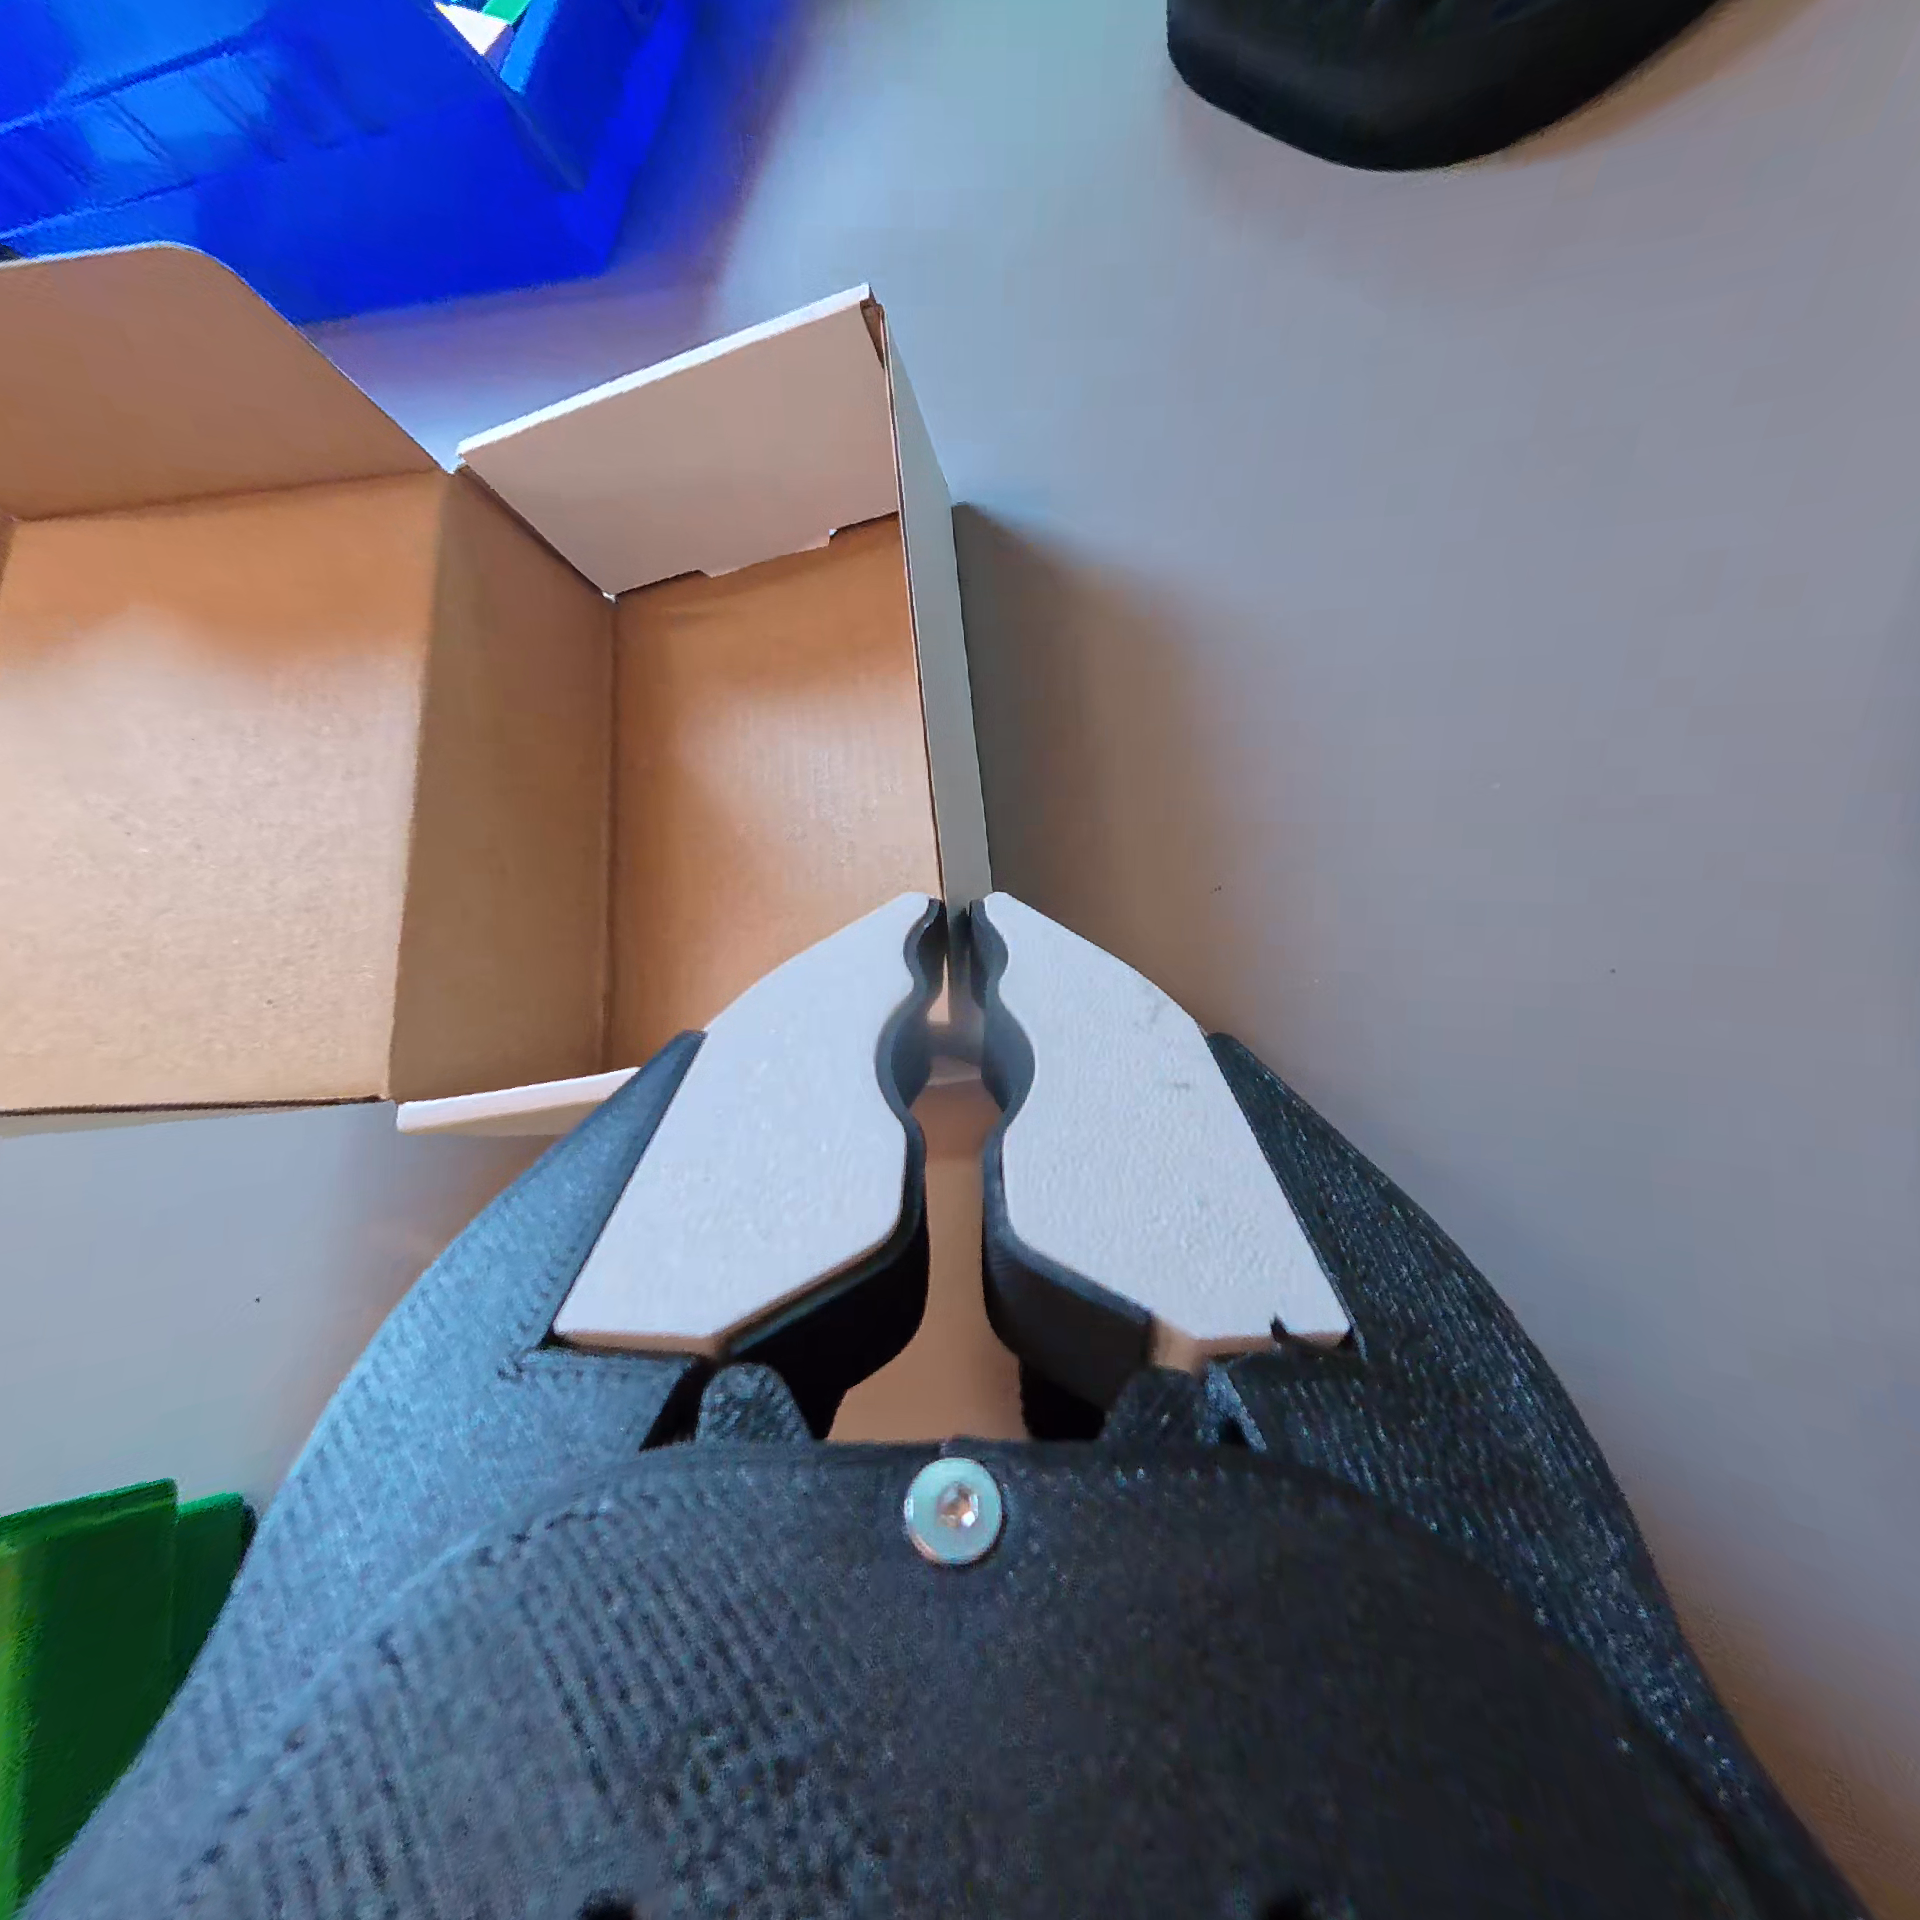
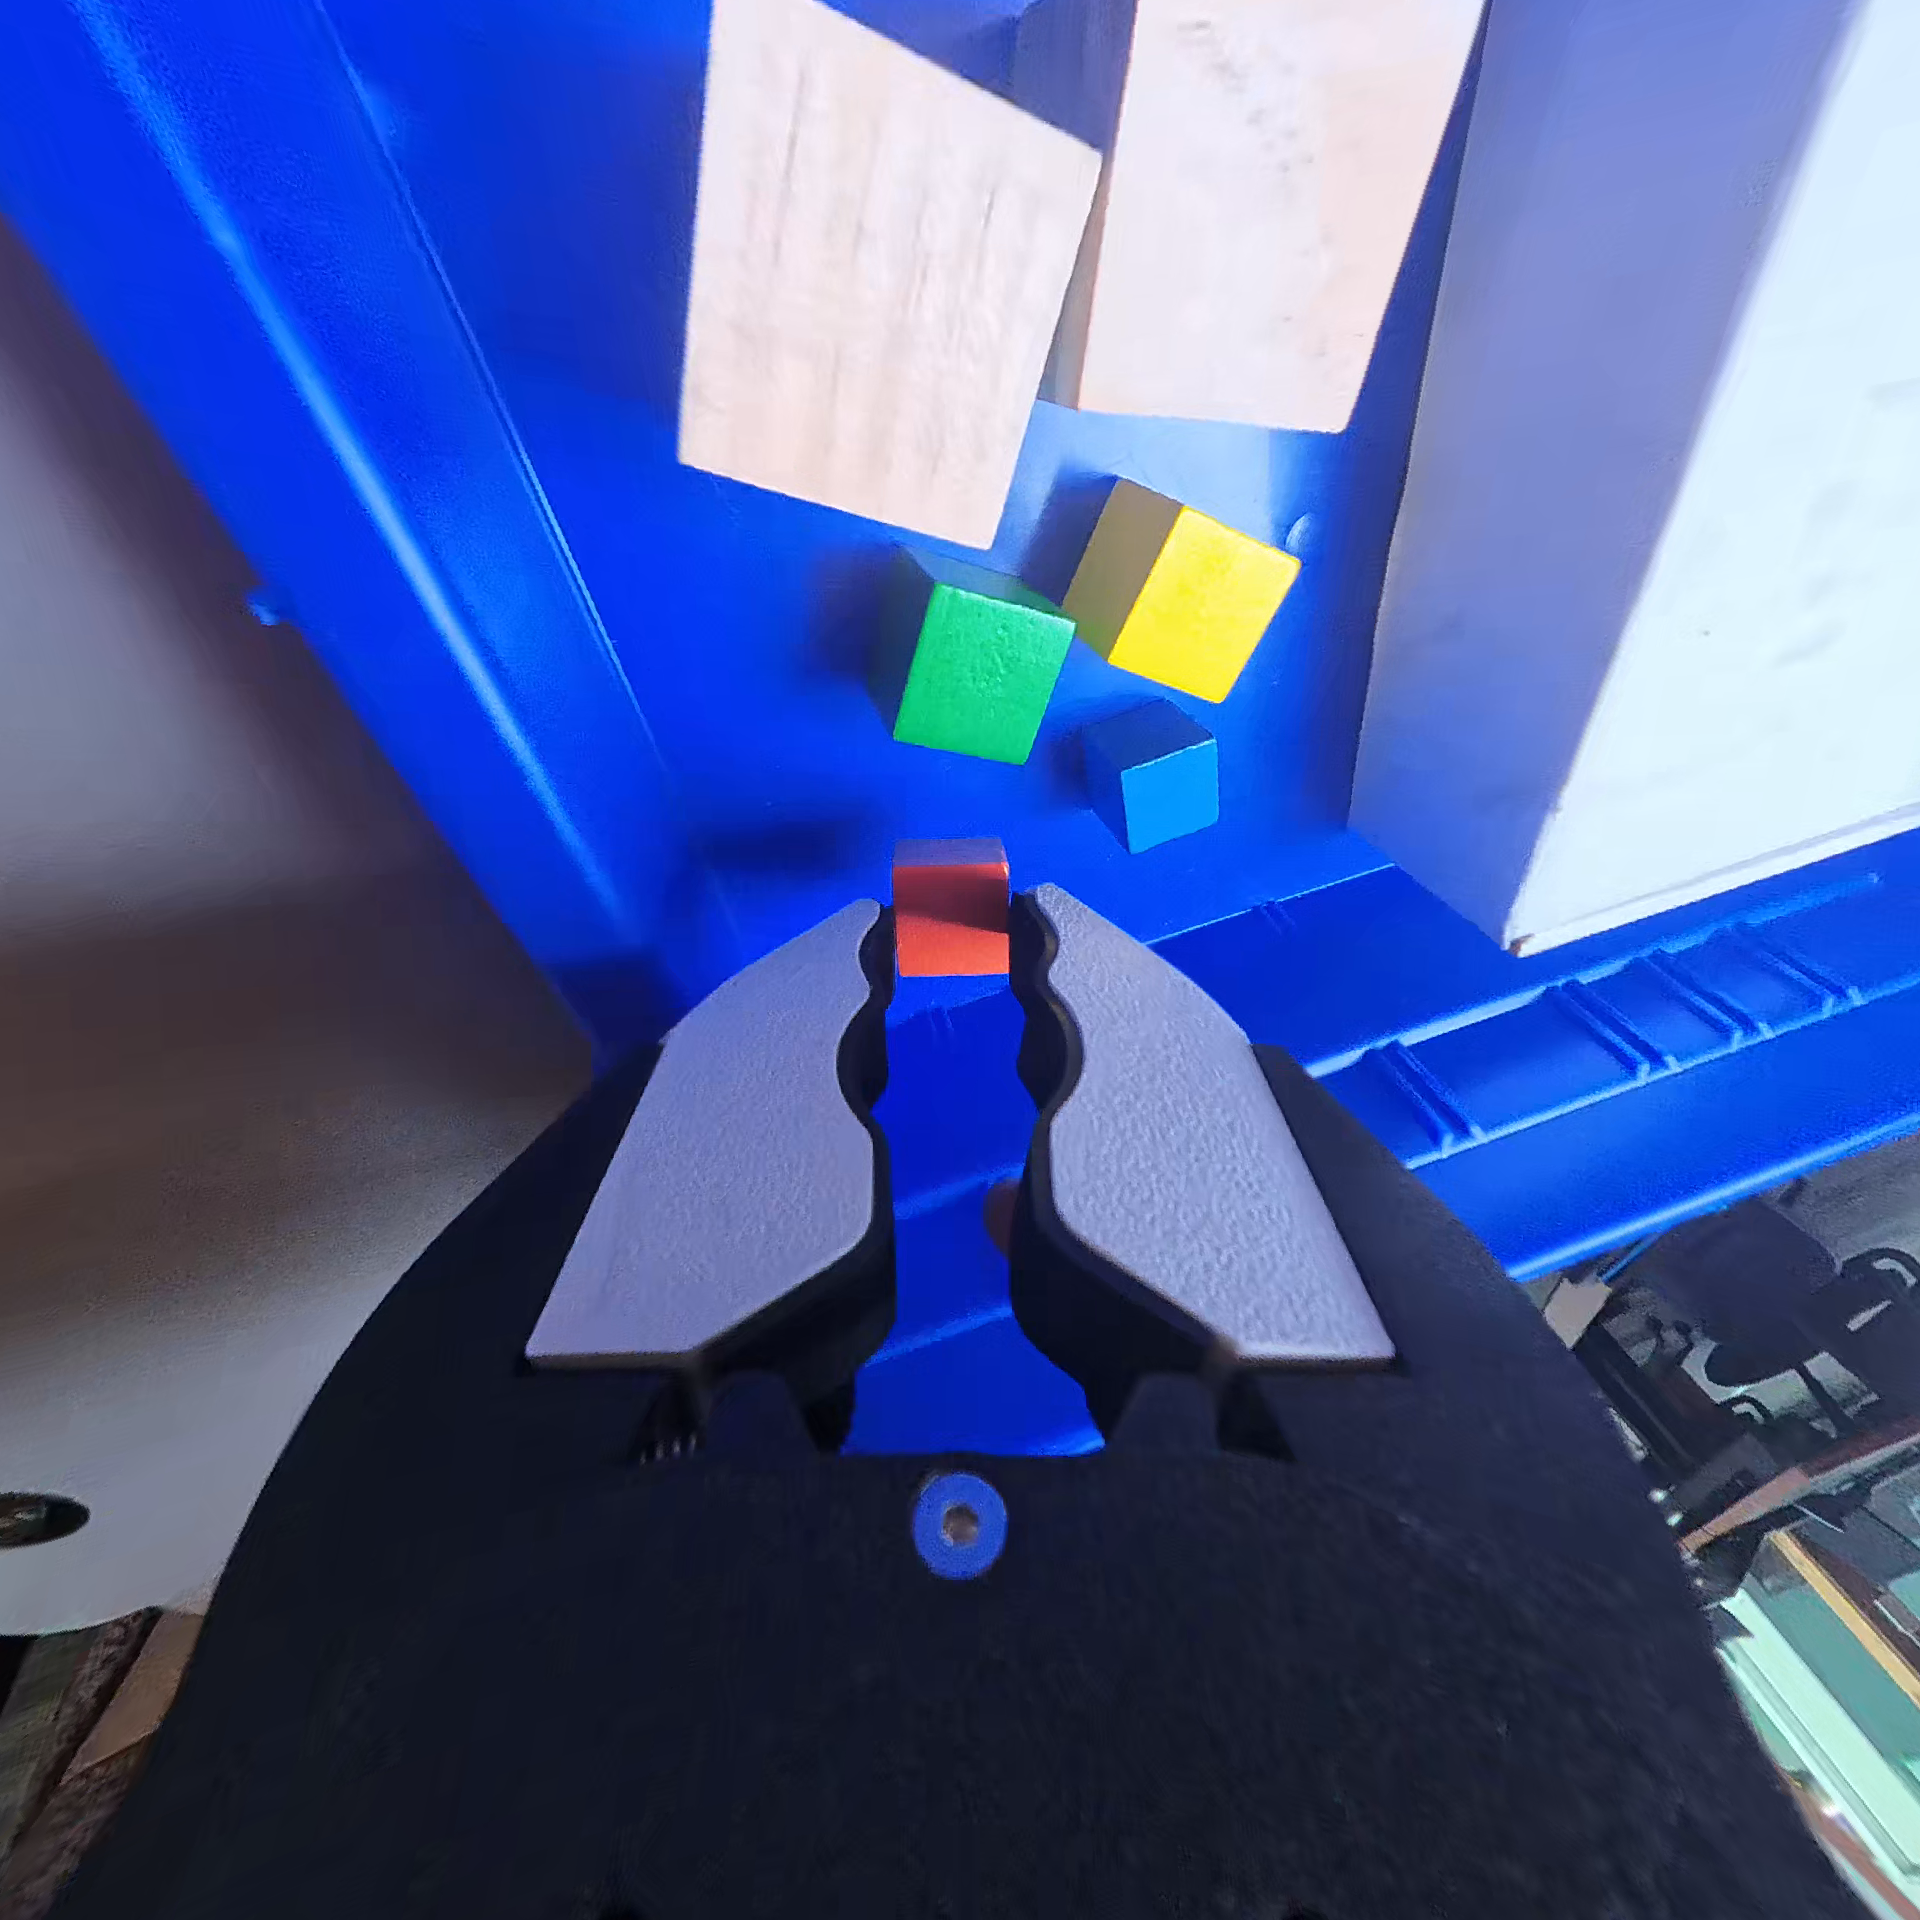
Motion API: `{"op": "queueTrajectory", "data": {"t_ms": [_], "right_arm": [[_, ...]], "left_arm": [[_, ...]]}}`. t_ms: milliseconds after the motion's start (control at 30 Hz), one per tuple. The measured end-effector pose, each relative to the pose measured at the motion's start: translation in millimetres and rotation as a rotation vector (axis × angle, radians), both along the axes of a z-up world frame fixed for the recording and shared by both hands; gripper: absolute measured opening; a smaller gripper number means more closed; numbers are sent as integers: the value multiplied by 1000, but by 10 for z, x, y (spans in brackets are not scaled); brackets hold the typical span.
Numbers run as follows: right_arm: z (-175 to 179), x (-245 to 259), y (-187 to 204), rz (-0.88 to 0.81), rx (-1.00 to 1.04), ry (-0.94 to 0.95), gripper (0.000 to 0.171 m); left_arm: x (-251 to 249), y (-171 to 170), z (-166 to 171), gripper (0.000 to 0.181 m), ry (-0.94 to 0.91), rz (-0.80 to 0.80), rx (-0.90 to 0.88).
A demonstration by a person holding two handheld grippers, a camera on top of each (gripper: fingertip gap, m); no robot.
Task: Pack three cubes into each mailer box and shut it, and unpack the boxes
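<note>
Two grippers are at work, each with its own thing between the fingers. In the left wrist view, at 9 o'clock, the mailer box (image 1: 312,779) stands open on the grey table (image 1: 1455,831), brown inside and white outside, and no cube shows in the part of its inside that I can see. Its lid is folded back toward 10 o'clock, and behind it, at 11 o'clock, lies a blue bin (image 1: 364,156). One white side flap (image 1: 935,644) of the box stands upright, edge-on to the camera, in the middle of the picture. The left gripper (image 1: 958,914) is pinched on the lower end of this flap, with only the thin cardboard between its grey fingertips. At 7 o'clock a green thing (image 1: 94,1662) is partly cut by the edge, and at 1 o'clock a black thing (image 1: 1434,73) lies on the table; I cannot tell what they are.

In the right wrist view the camera looks into the blue bin (image 2: 520,520). The right gripper (image 2: 951,909) is narrowly open and holds a small red cube (image 2: 951,914) between its tips, both fingers touching the cube's sides. Just above it, toward 12 o'clock, a green cube (image 2: 977,675) lies on the bin floor, touching a yellow cube (image 2: 1195,613) at 1 o'clock. A blue cube (image 2: 1158,779) lies just beside them. Two pale wooden blocks (image 2: 873,281) are at 12 o'clock, and a white box (image 2: 1714,520) fills 3 o'clock.
</note>
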State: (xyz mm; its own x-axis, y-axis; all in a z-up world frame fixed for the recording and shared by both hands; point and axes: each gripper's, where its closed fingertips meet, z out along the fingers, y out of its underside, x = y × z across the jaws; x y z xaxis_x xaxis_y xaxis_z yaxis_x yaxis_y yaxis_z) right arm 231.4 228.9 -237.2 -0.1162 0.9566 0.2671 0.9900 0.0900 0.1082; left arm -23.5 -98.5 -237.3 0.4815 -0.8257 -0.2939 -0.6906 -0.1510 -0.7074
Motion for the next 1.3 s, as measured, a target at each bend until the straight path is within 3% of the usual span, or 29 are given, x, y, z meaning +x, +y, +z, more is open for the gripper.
{"op": "queueTrajectory", "data": {"t_ms": [333, 433, 533, 633, 733, 833, 967, 1067, 1167, 1233, 1300], "right_arm": [[-162, -54, 226, -51, 7, 14, 27], [91, -186, 293, -58, 57, 119, 34], [580, -508, 257, -48, 120, 349, 36], [1087, -971, -36, -9, 134, 639, 41], [1305, -1472, -693, -48, -121, 922, 48], [1209, -1862, -1283, -184, -449, 1106, 48], [815, -2195, -1581, -394, -668, 1233, 51], [829, -2298, -1552, -605, -906, 1449, 51], [812, -2234, -1472, -679, -994, 1545, 50], [675, -2190, -1439, -688, -954, 1515, 51], [572, -2186, -1411, -723, -947, 1511, 51]], "left_arm": [[-41, 5, 0, 4, 6, 2, 11], [-57, 7, 0, 4, 8, 4, 14], [-60, 8, 0, 4, 10, 1, 16], [-58, 7, 1, 5, 16, -8, 30], [-57, 4, 1, 5, 21, -15, 36], [-47, -28, 8, 6, 27, -45, 54], [-34, -92, 26, 18, -3, -97, 42], [6, -231, 195, 30, -136, -185, 26], [-114, -253, 640, 30, -429, -180, 4], [-381, -69, 868, 29, -625, -49, -23], [-777, 257, 883, 29, -775, 198, -59]]}}
